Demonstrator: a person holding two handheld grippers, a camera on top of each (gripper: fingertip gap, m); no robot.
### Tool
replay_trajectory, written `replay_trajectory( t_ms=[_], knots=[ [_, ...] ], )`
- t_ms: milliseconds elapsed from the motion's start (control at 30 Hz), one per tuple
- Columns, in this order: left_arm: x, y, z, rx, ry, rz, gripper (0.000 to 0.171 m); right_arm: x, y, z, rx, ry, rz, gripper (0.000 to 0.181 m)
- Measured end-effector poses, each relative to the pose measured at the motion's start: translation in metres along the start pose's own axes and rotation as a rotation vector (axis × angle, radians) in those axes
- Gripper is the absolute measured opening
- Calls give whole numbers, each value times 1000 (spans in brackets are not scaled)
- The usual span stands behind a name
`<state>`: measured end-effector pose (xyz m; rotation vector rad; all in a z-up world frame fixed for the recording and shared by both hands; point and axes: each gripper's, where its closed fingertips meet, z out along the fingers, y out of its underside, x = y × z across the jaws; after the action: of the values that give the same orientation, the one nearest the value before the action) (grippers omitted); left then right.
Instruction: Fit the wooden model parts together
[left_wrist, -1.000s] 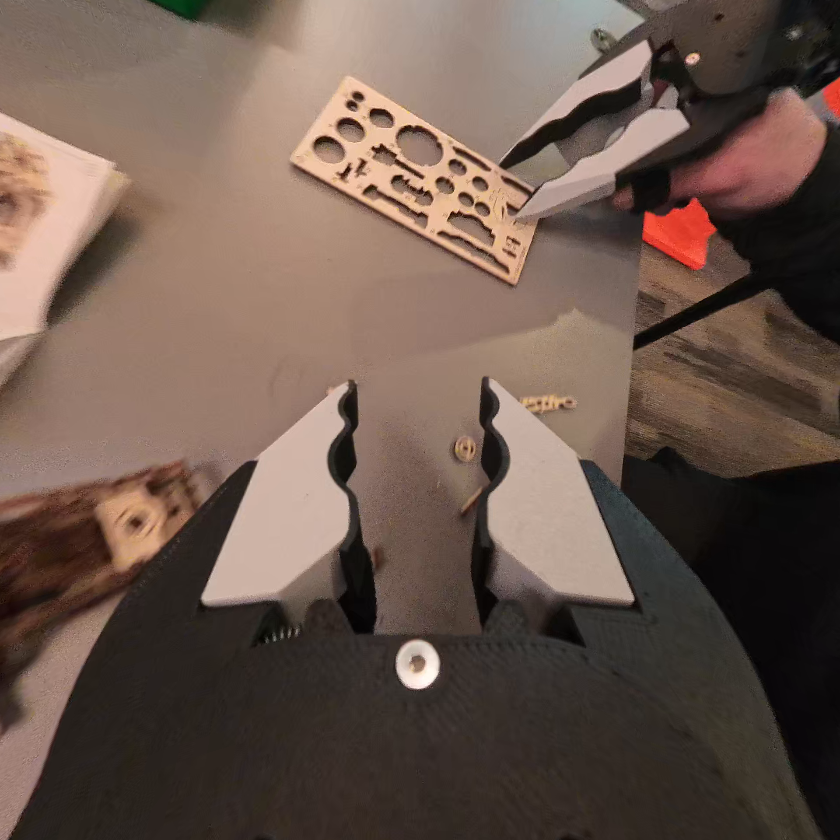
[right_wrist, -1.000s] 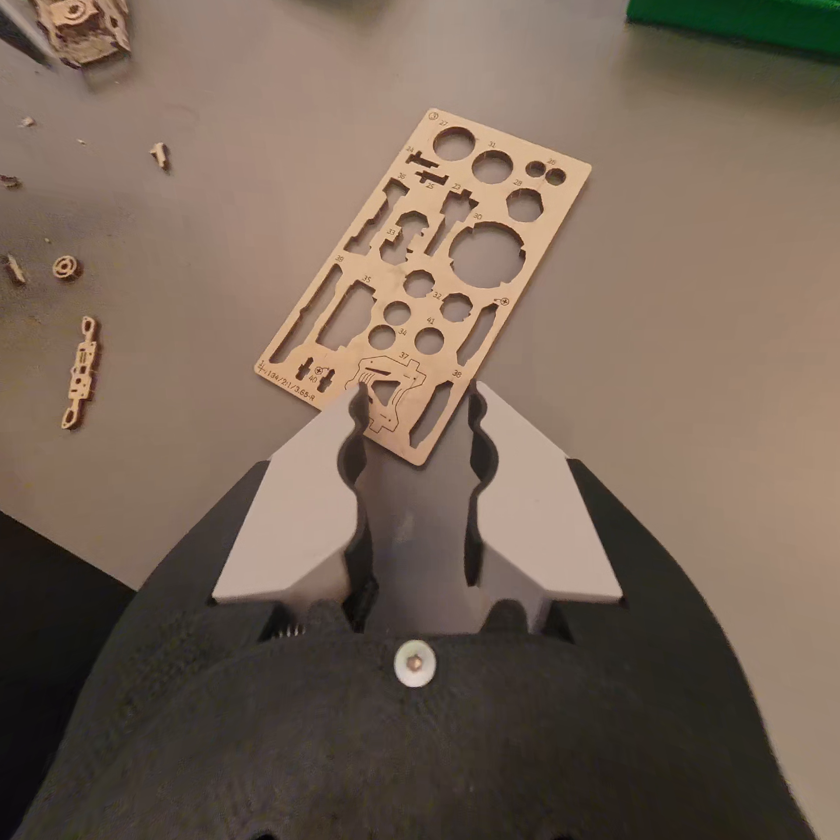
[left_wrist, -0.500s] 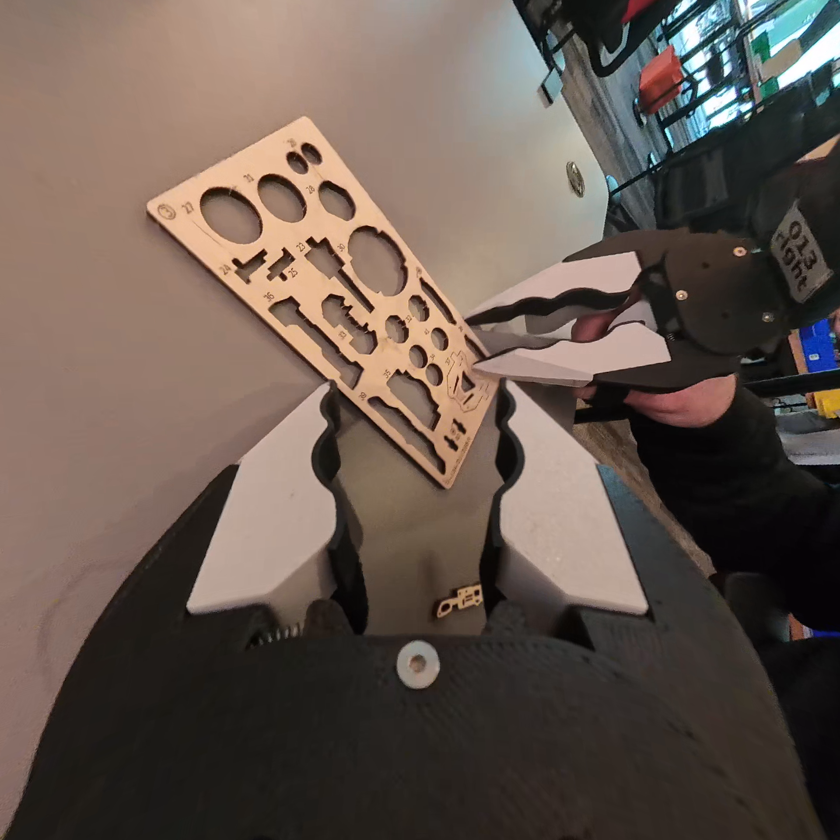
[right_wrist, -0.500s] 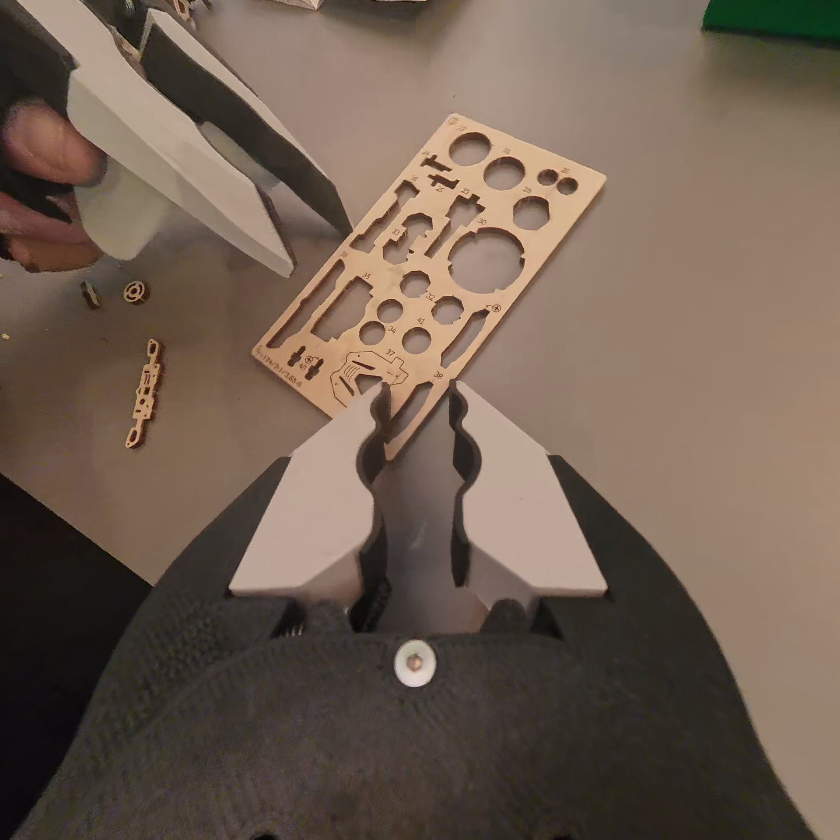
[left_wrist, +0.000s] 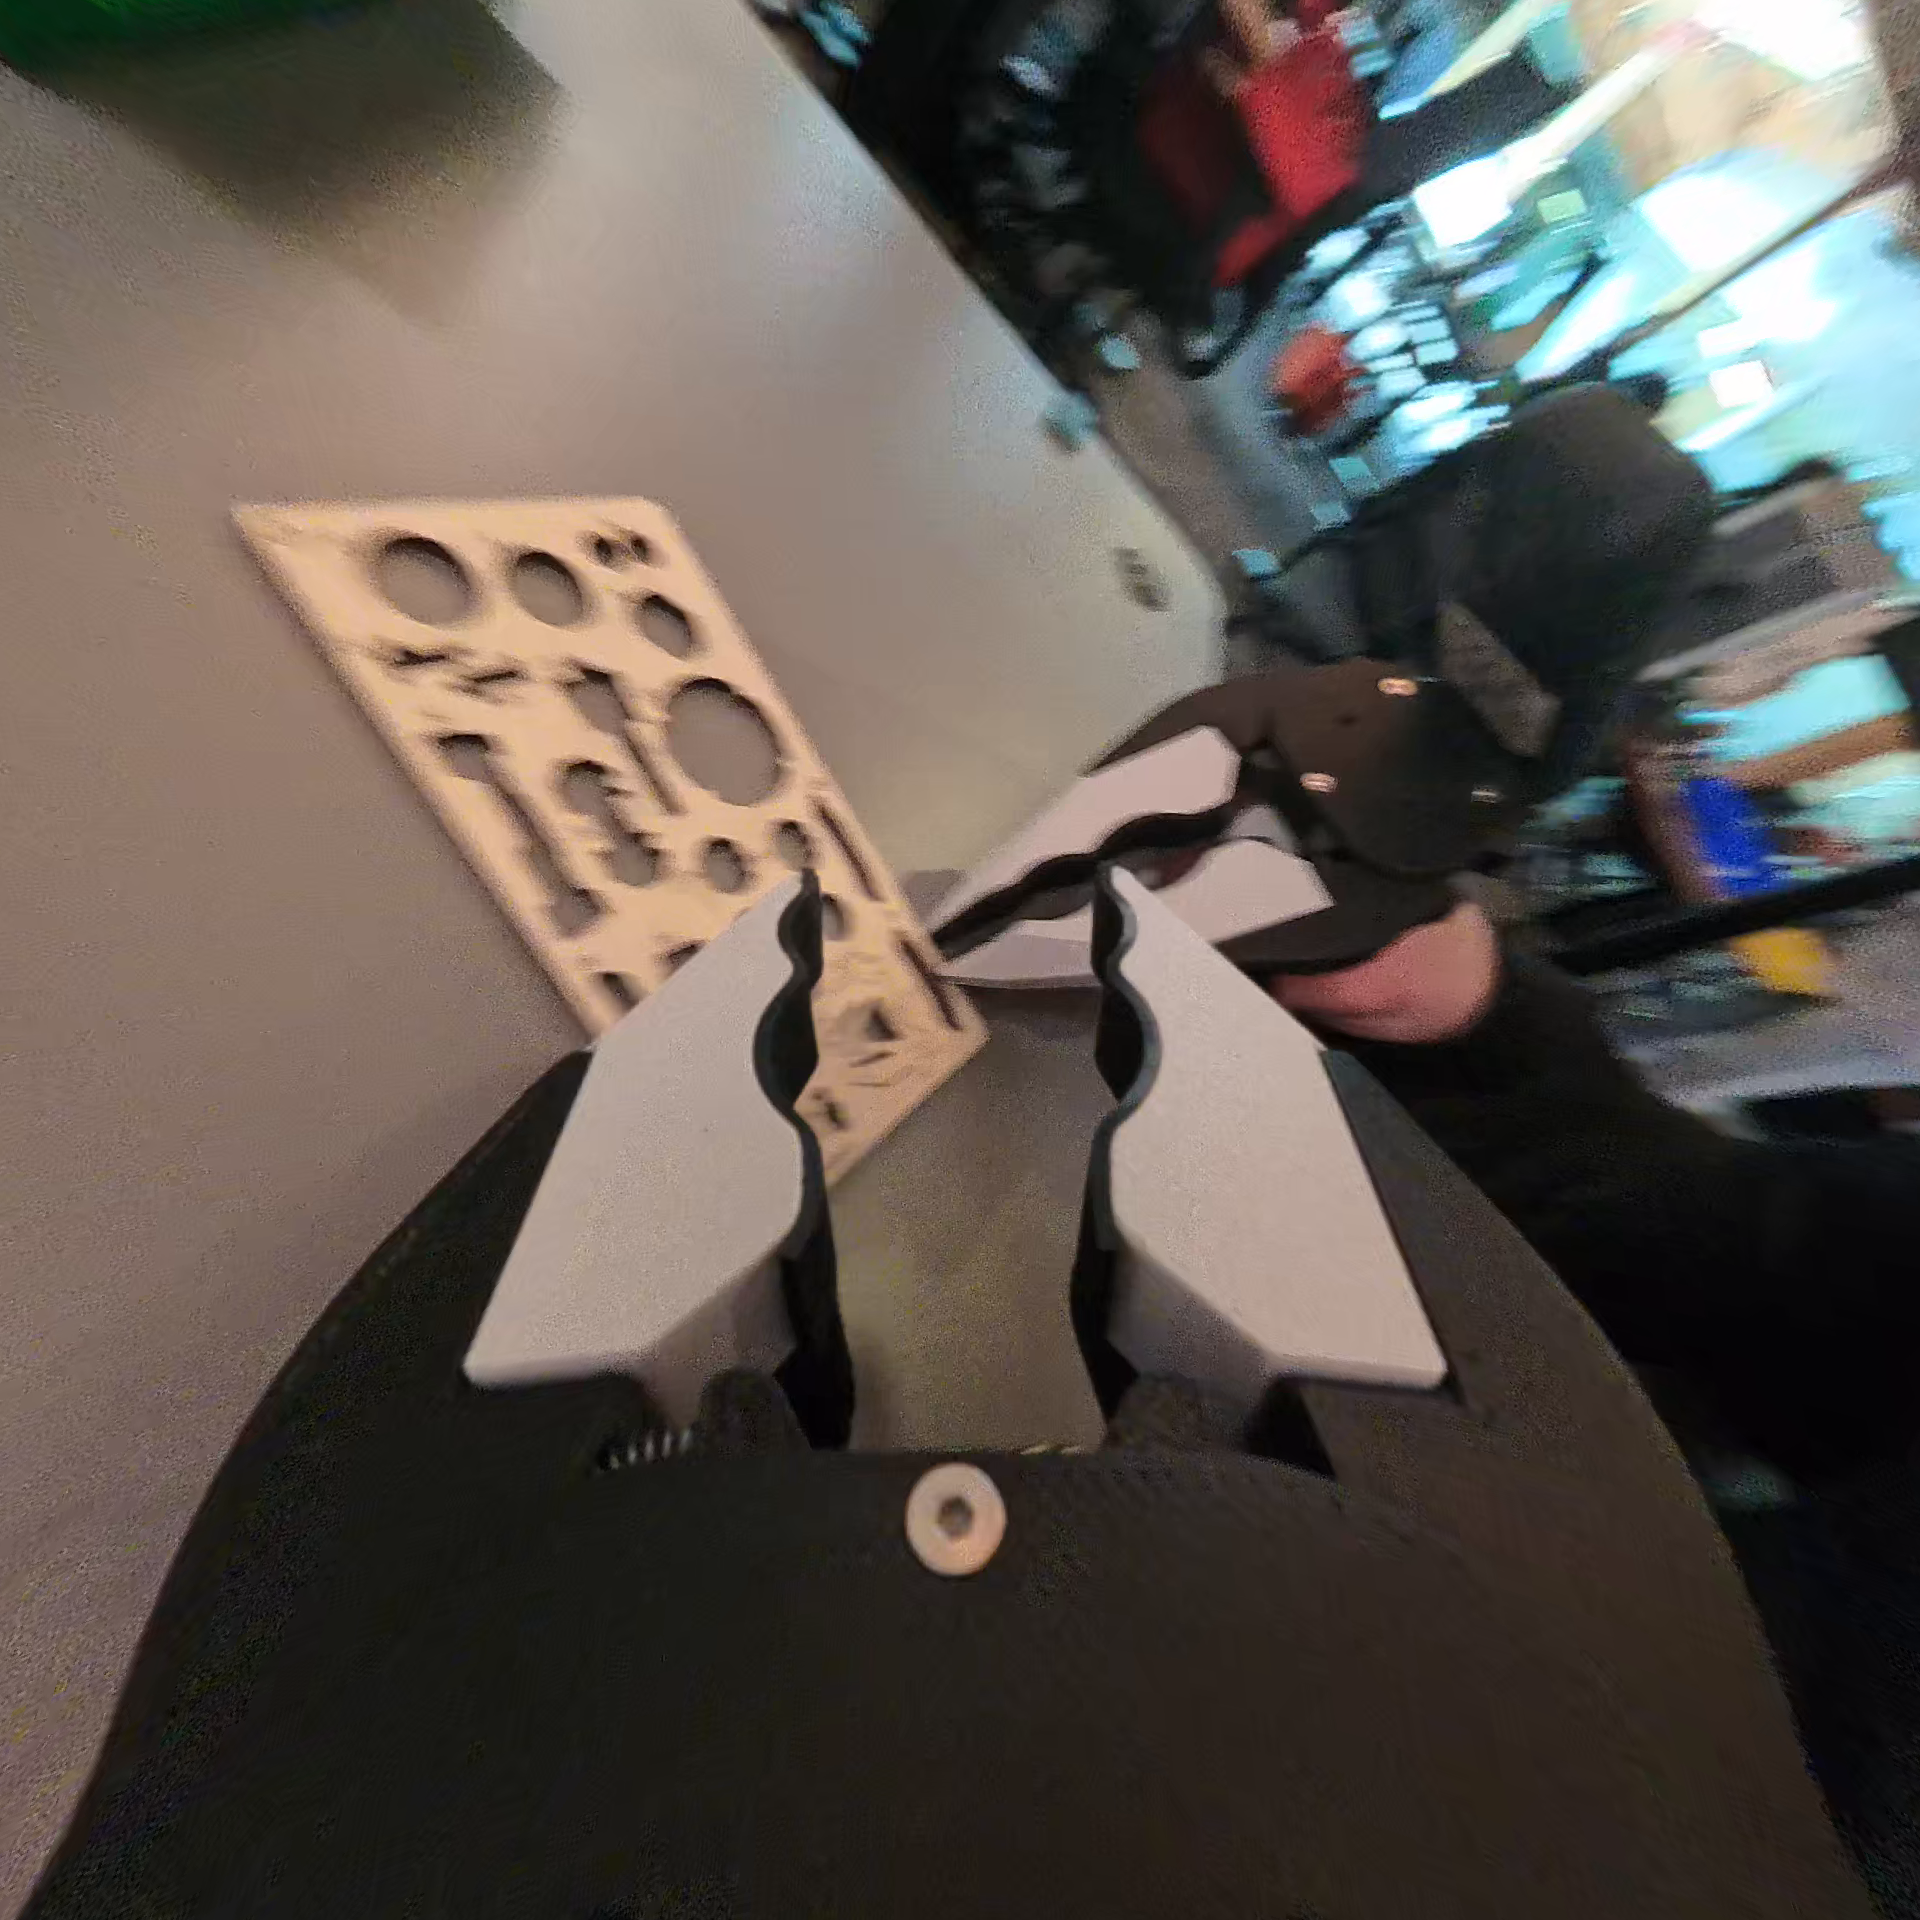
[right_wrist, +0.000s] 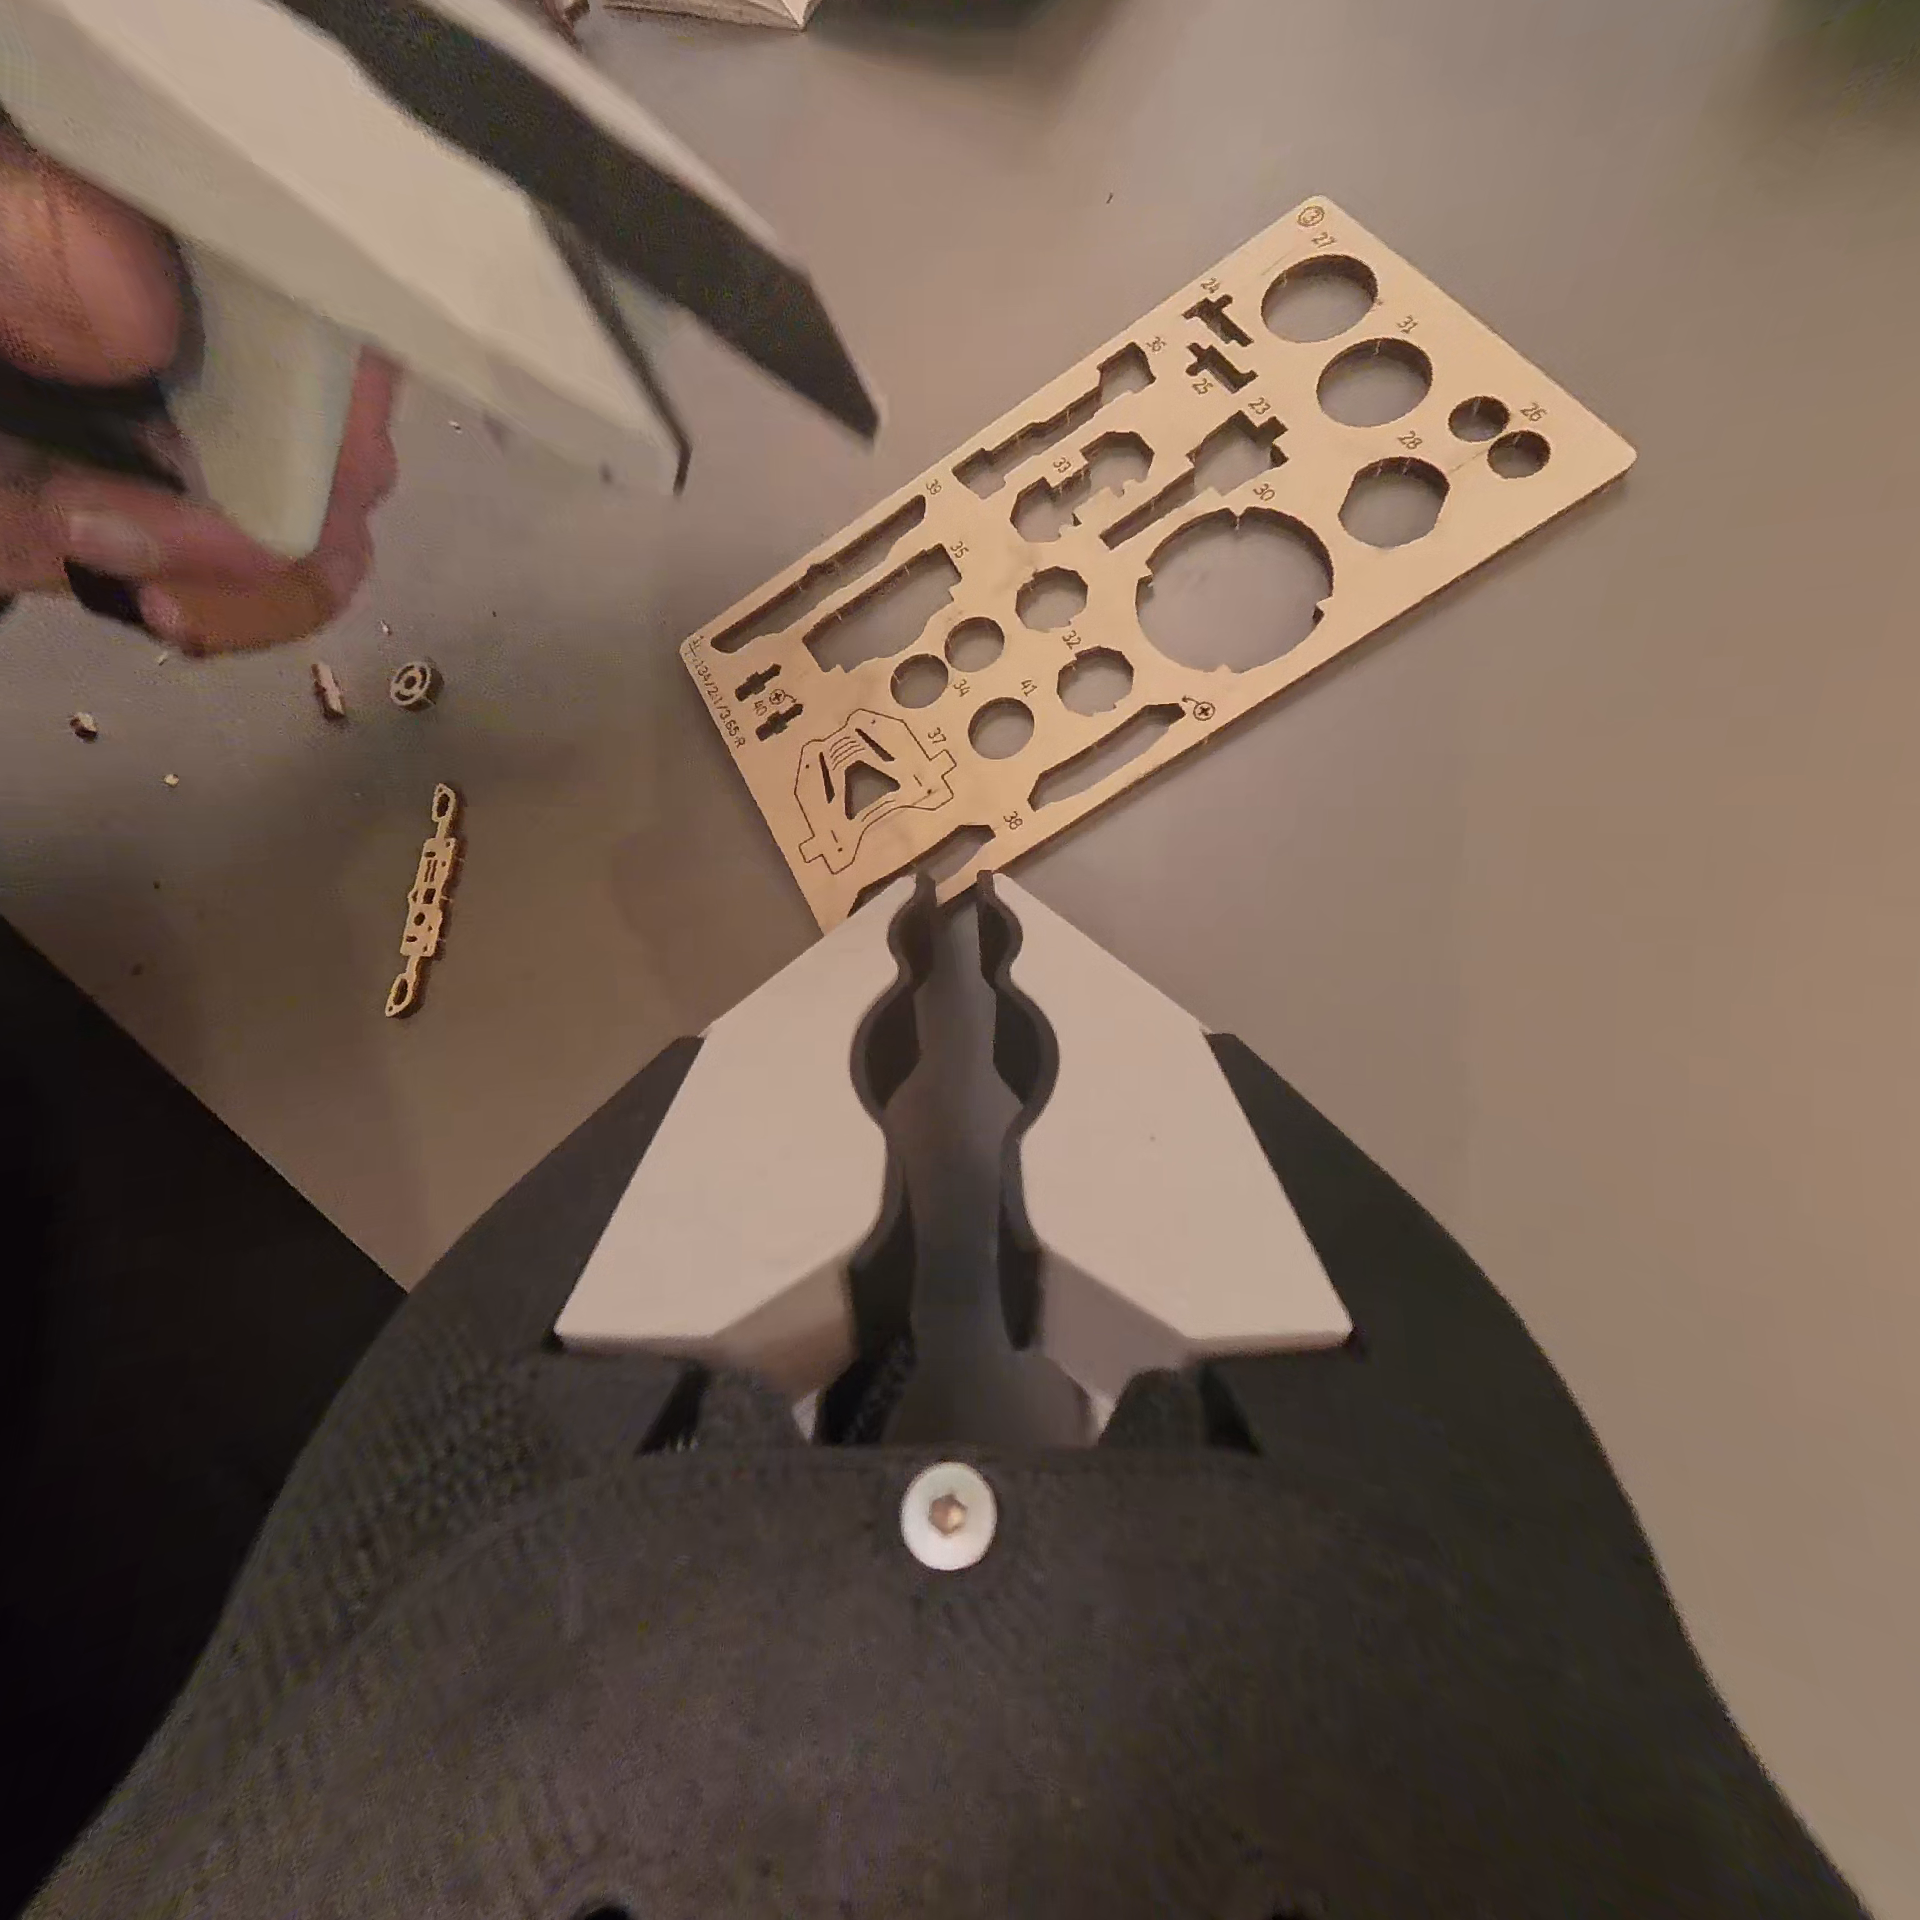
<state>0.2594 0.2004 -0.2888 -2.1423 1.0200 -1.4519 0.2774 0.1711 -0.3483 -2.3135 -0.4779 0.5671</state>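
**Operator:** Where is the work item?

**Technician:** The thin, pale plywood parts sheet with laser-cut holes (right_wrist: 1153, 582) lies flat on the grey tabletop (right_wrist: 1558, 935), near its front edge. Most cut-outs are empty; one engraved, roughly trapezoidal part (right_wrist: 868, 790) sits uncut in the near corner.

**Operator:** Gripper status?

**Technician:** Right gripper (right_wrist: 951, 881): jaws nearly together at the sheet's near corner, a narrow slit between the tips. Whether they actually pinch the edge cannot be determined from the right wrist view. Left gripper (left_wrist: 951, 894): jaws apart, nothing between them, hovering over the sheet's near end; the same unit shows blurred at upper left in the right wrist view.

**Operator:** Progress?

**Technician:** Judged mid-task — many parts are out of the sheet, but no joining is under way in these views. Remaining, as estimated: free the engraved part, then fit it to the model, which is not visible here.

**Operator:** Surroundings and obstructions?

**Technician:** A slim, notched wooden strip (right_wrist: 424, 902), a small wooden ring (right_wrist: 416, 686), a short wooden peg (right_wrist: 330, 691) and wood crumbs lie left of the sheet. A green object (left_wrist: 135, 26) sits at the far side — blurred. The two grippers converge on one corner; collision between them is the main risk.
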Motion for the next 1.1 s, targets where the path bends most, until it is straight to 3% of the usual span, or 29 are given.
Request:
replay_trajectory(
  t_ms=[67,133,167,200,500,600,667,767,900,1000,1100],
  knots=[
    [-27,-4,-12,-37,-167,51,62,-1,0,0,0,-11,3,9],
    [-50,16,-12,-167,-246,15,79,-4,-3,1,13,-23,29,22],
    [-49,23,-8,-190,-200,-28,65,-4,-4,2,11,-12,26,19],
    [-45,23,-5,-167,-158,-73,60,-4,-4,3,9,-1,27,17],
    [-36,10,-1,-58,-49,-220,77,1,-4,3,12,28,48,3],
    [-28,-5,-10,38,19,-245,55,1,-3,1,13,9,68,1],
    [-4,-18,-17,87,189,-273,13,-2,-1,3,0,-9,59,0],
    [8,3,5,-2,221,-281,47,-4,-2,5,-6,-17,49,0],
    [17,4,16,-54,209,-199,61,-5,-2,5,-7,-5,28,0],
    [21,4,15,-104,228,-207,94,-5,-2,6,-8,5,11,0],
    [18,5,16,-133,231,-240,107,-6,-3,7,-8,30,-25,0]
  ],
)
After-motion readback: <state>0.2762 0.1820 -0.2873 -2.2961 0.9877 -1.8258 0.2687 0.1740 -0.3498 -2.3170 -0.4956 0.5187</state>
